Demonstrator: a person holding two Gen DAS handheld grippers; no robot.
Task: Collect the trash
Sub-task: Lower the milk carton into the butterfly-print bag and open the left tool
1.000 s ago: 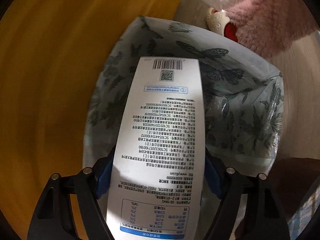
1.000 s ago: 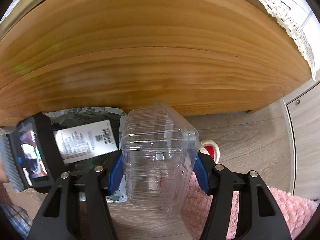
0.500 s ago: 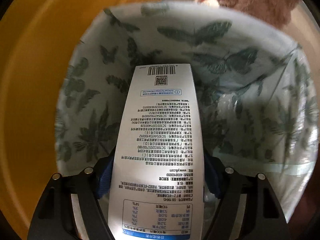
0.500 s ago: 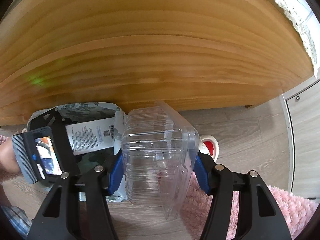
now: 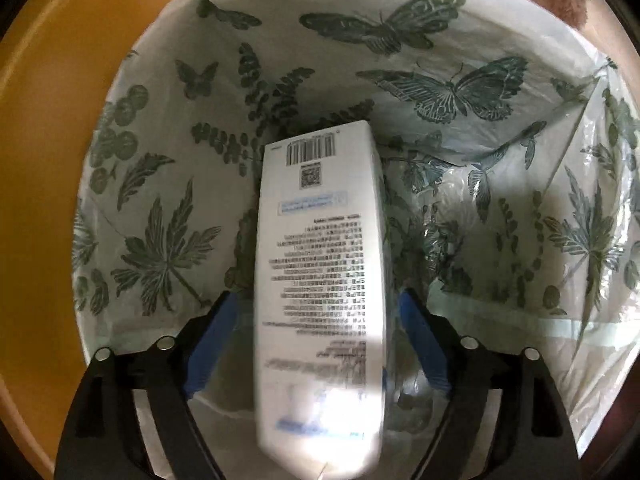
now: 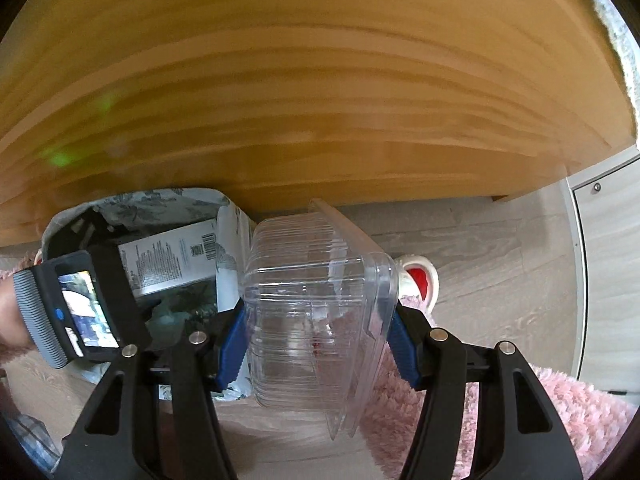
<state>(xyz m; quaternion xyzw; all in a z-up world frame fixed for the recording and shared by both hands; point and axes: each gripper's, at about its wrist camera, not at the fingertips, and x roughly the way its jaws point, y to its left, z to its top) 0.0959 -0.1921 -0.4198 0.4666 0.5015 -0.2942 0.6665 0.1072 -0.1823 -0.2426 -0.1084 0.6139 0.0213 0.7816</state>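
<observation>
The white carton [image 5: 320, 264] with a barcode and printed text hangs blurred and tilted inside the bin lined with a butterfly-print bag [image 5: 420, 80]. My left gripper [image 5: 318, 320] is open over the bin mouth, and a narrow gap shows between each blue pad [image 5: 212, 340] and the carton. In the right wrist view the carton [image 6: 172, 256] sits in the bin [image 6: 228, 240]. My right gripper [image 6: 316, 336] is shut on a clear plastic clamshell container [image 6: 316, 304], held just right of the bin above the floor.
A wooden furniture panel [image 6: 320, 100] rises right behind the bin. A pink fluffy rug [image 6: 560, 408] lies on the pale wood floor, with a red and white object [image 6: 416, 280] at its edge. A white cabinet door [image 6: 600, 260] stands at right. Clear plastic lies in the bin bottom [image 5: 448, 208].
My left gripper moved over and down into the bin mouth, then its fingers spread off the carton, which now slips away blurred. The right gripper with the clamshell barely moved.
</observation>
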